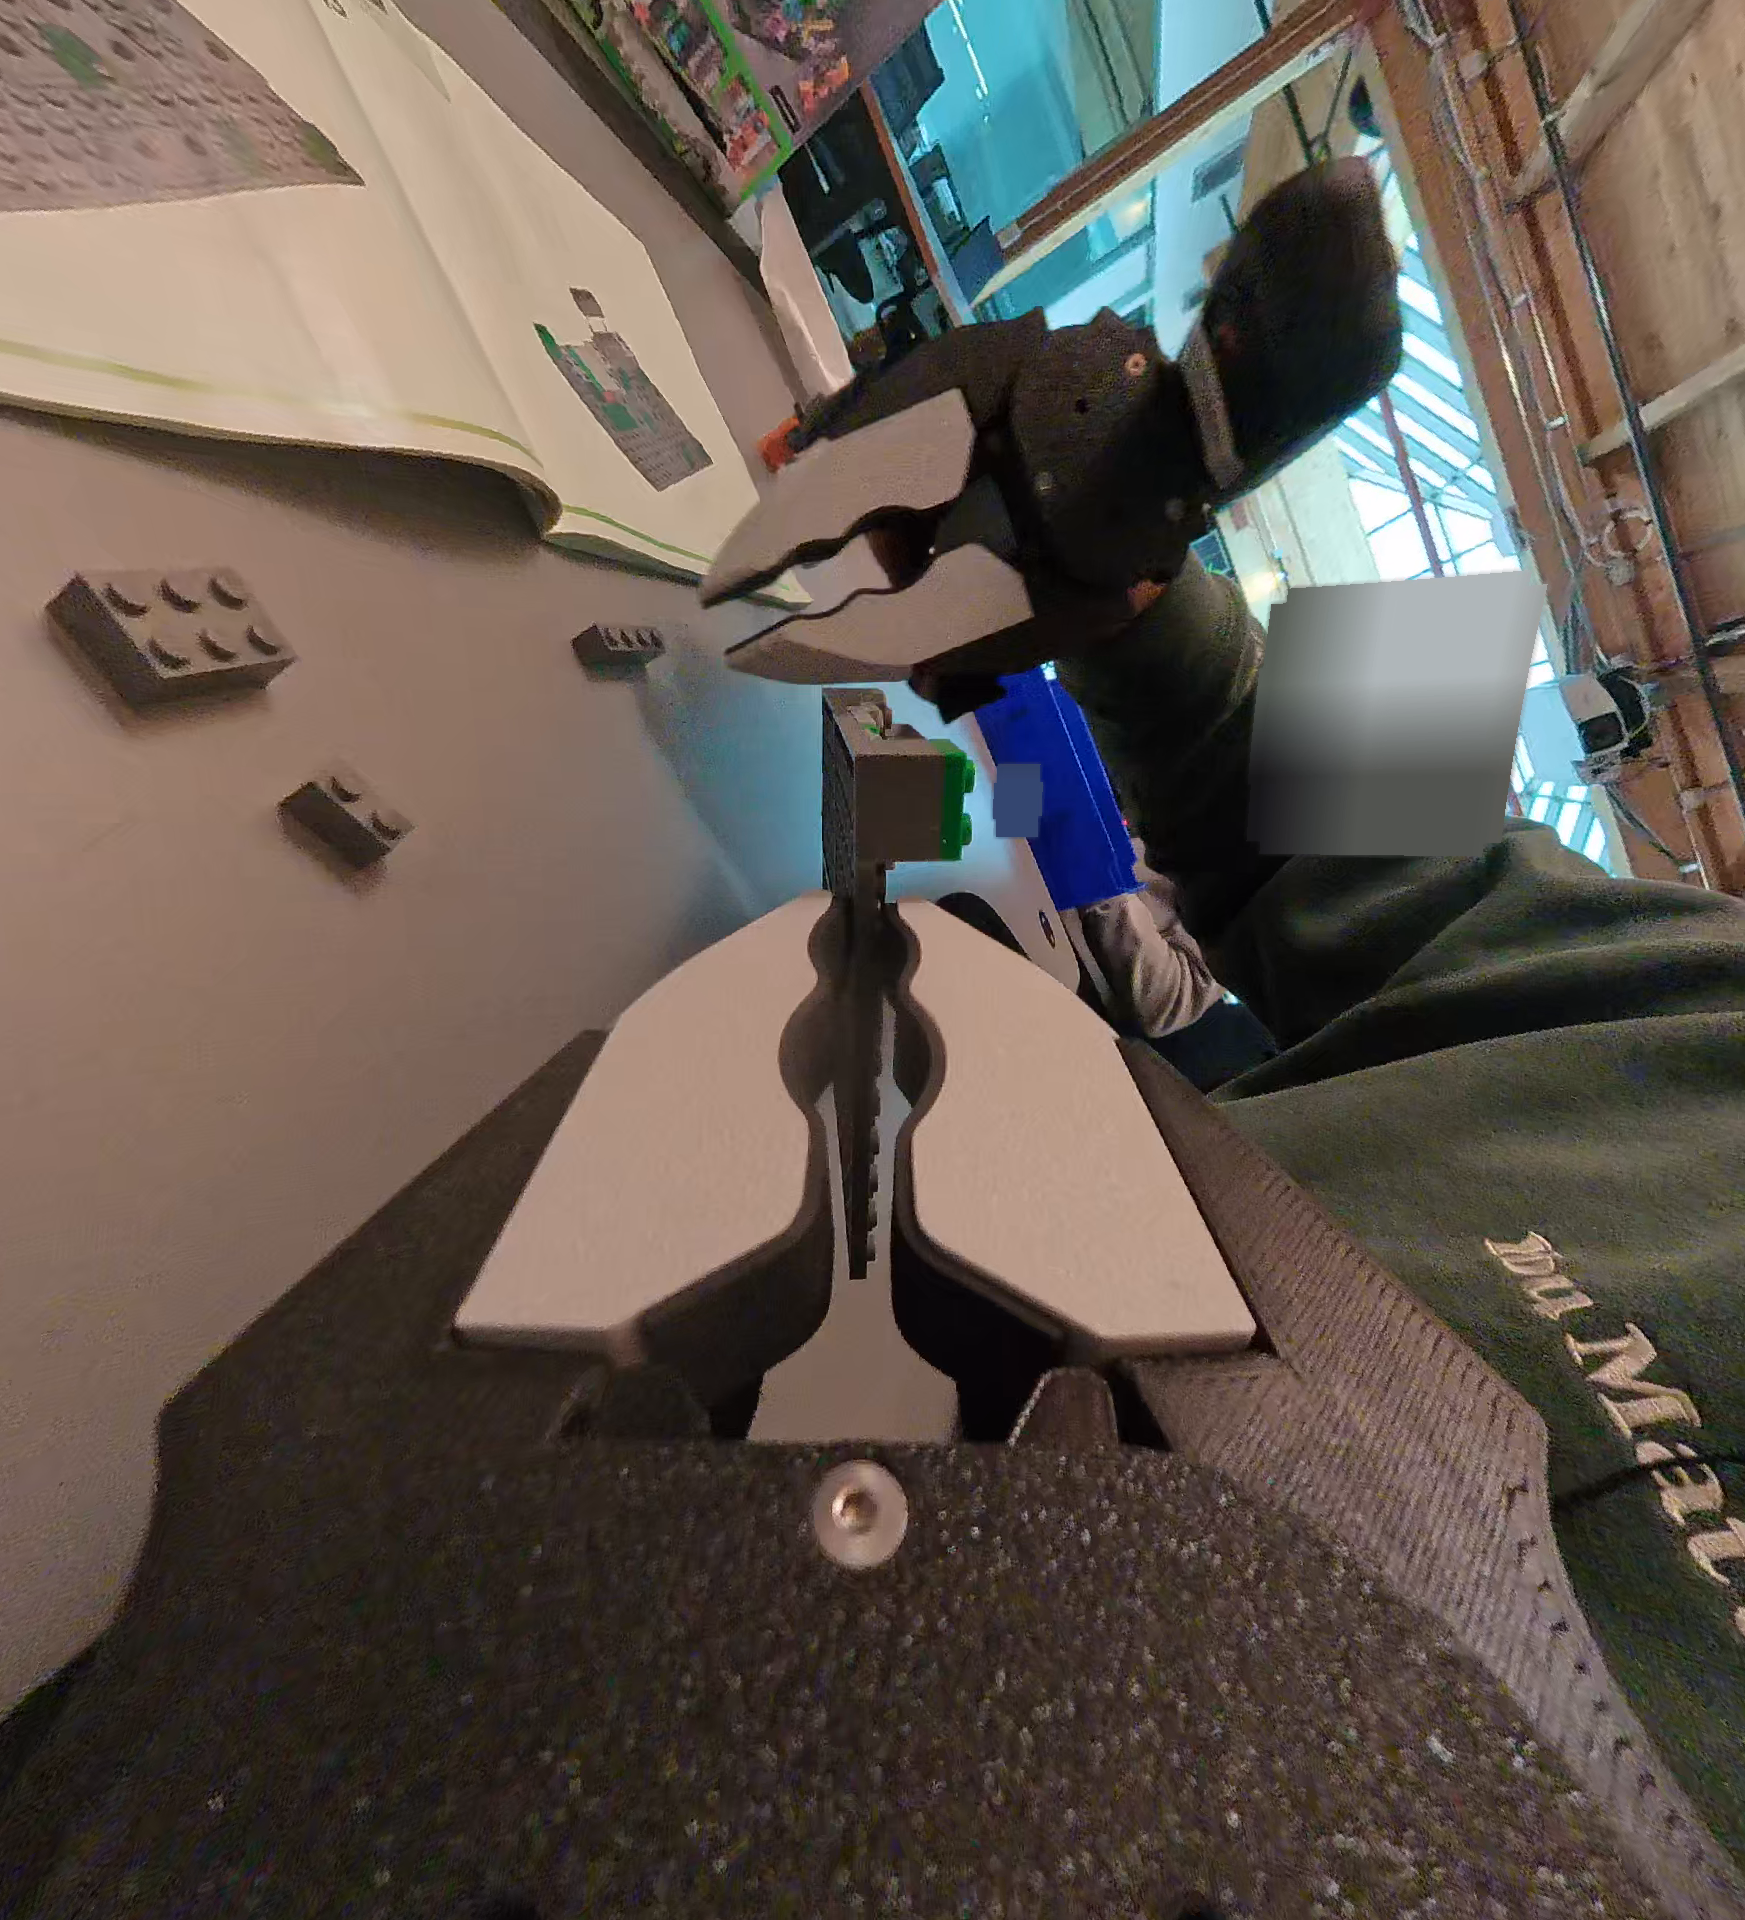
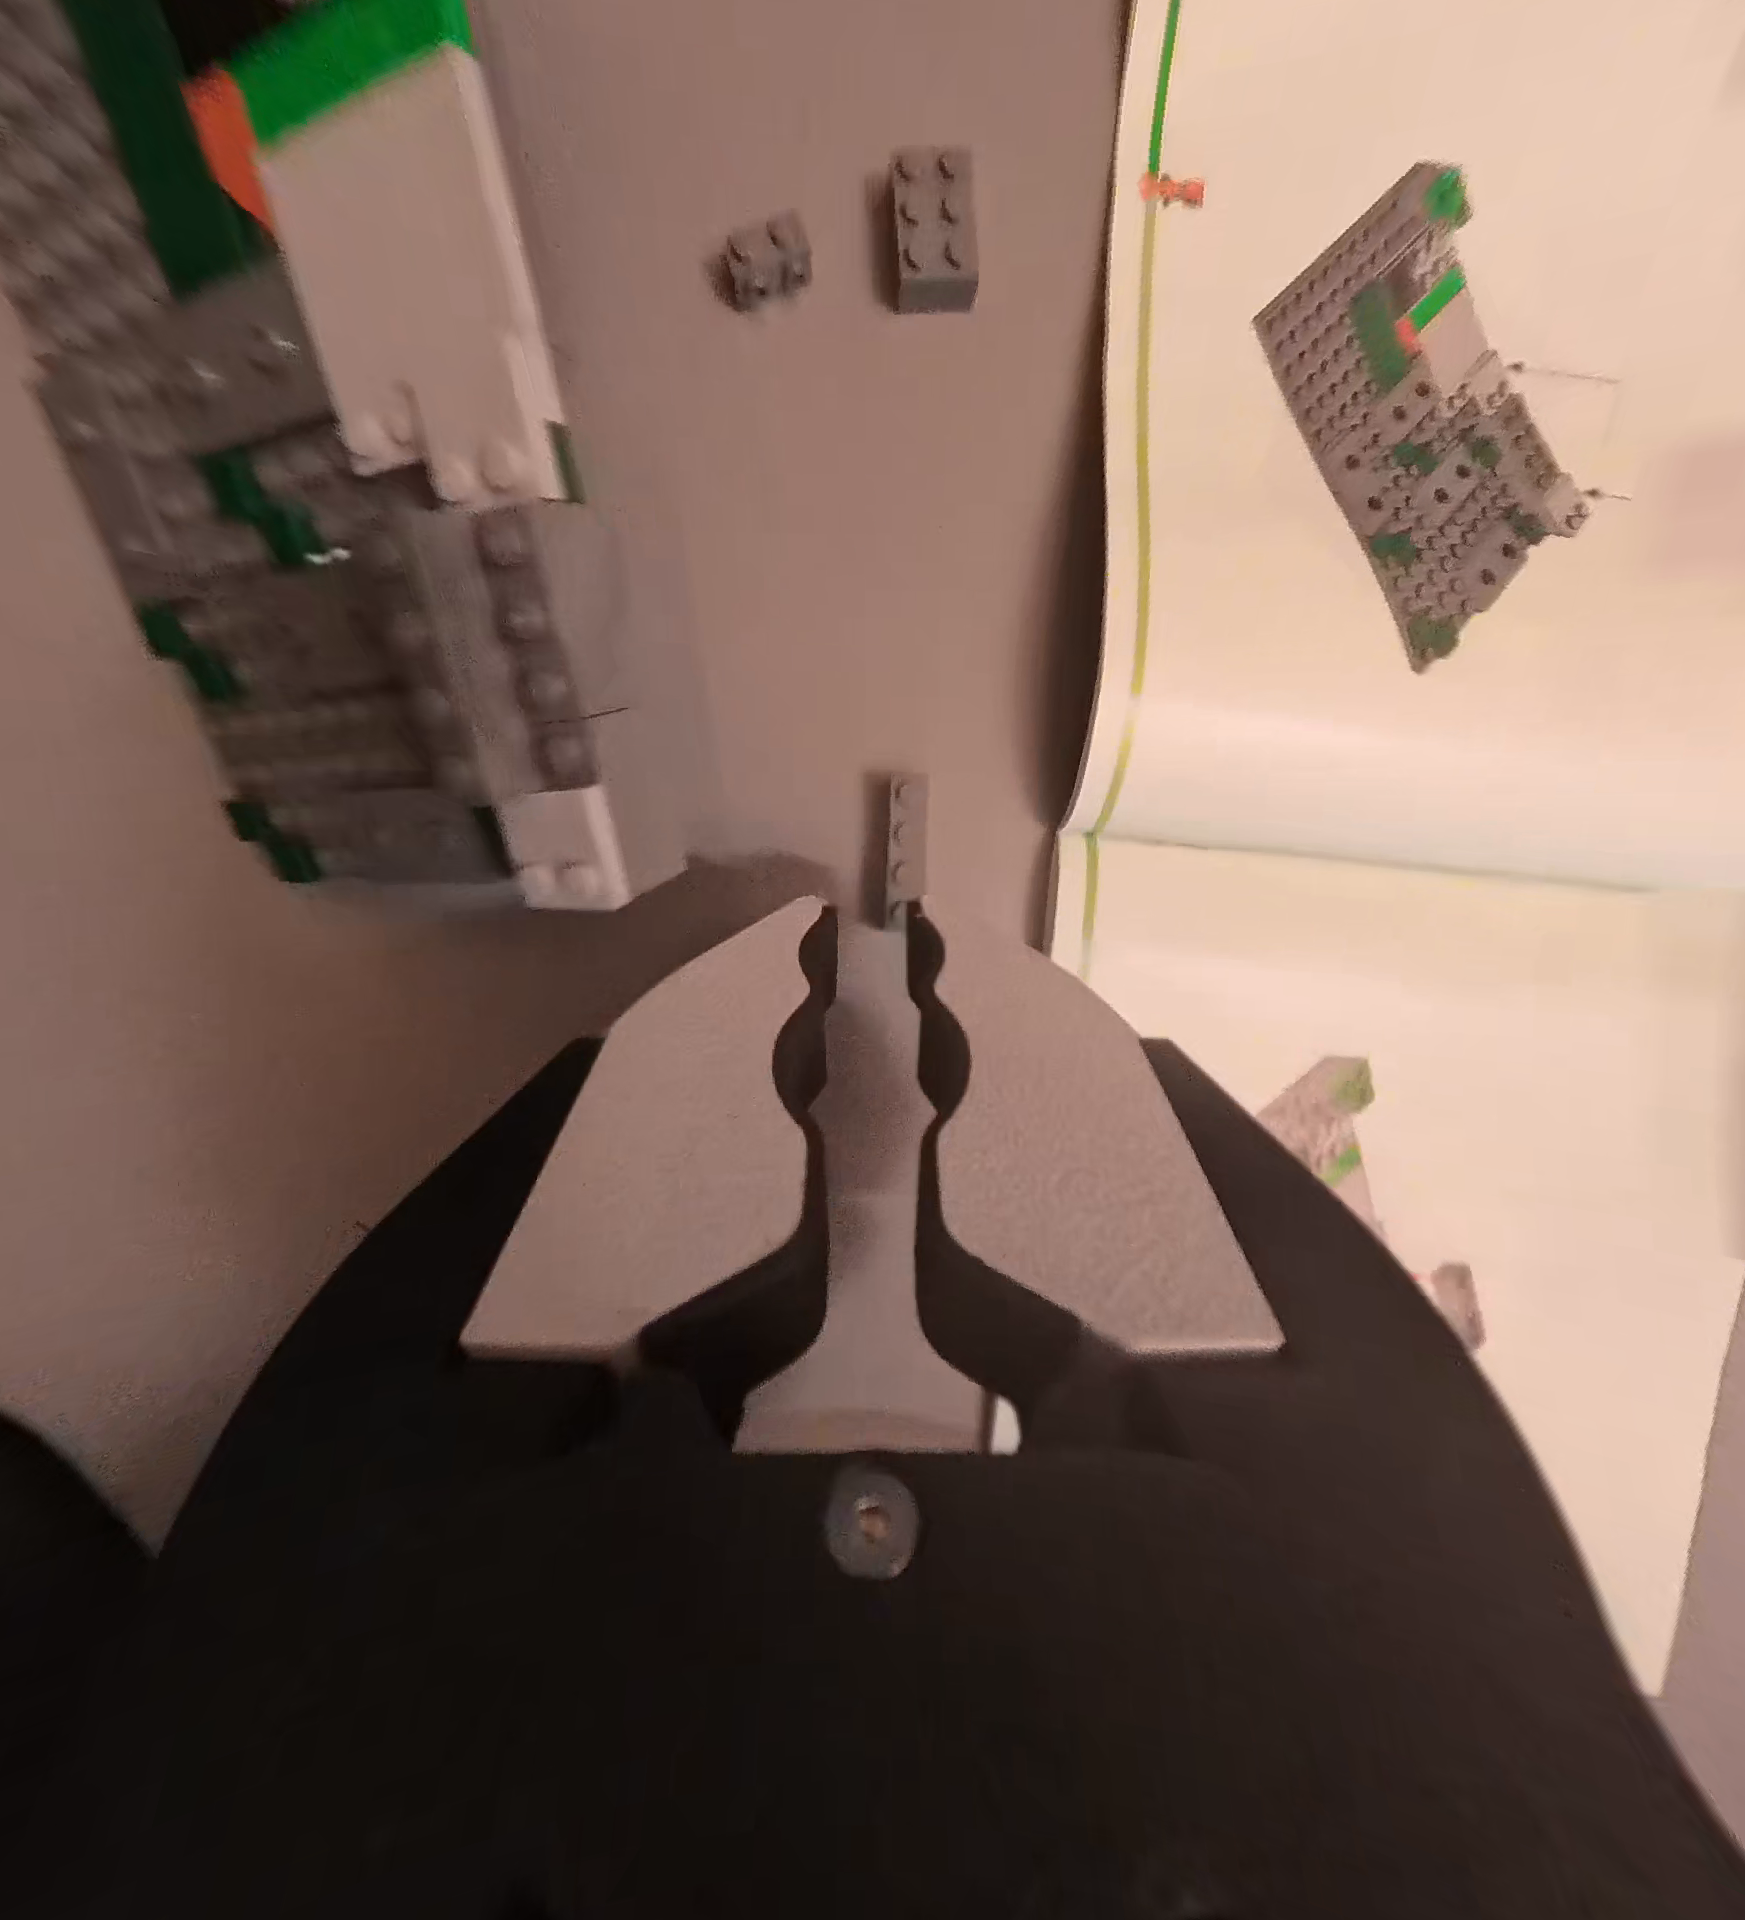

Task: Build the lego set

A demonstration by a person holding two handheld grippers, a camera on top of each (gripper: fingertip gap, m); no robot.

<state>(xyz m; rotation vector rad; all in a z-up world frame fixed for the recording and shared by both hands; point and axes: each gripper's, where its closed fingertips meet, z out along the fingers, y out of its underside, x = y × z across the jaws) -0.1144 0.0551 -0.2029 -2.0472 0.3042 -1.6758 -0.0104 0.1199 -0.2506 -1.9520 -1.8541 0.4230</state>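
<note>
Grey build [image 1: 863, 831] pinched edge-on in left claw [image 1: 863, 914]; right claw [image 2: 873, 914] ajar, empty.

In the right wrist view the lego build [image 2: 328, 582] is motion-blurred and cut off by the picture's top-left corner. In the left wrist view its baseplate [image 1: 860, 1039] shows only edge-on, mostly hidden between the left hand-held gripper [image 1: 860, 914] fingers. The instruction booklet [image 1: 224, 260] runs off the frame's top-left.

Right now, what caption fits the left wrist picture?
Left gripper clamps the grey baseplate while the right gripper hovers above.
</note>
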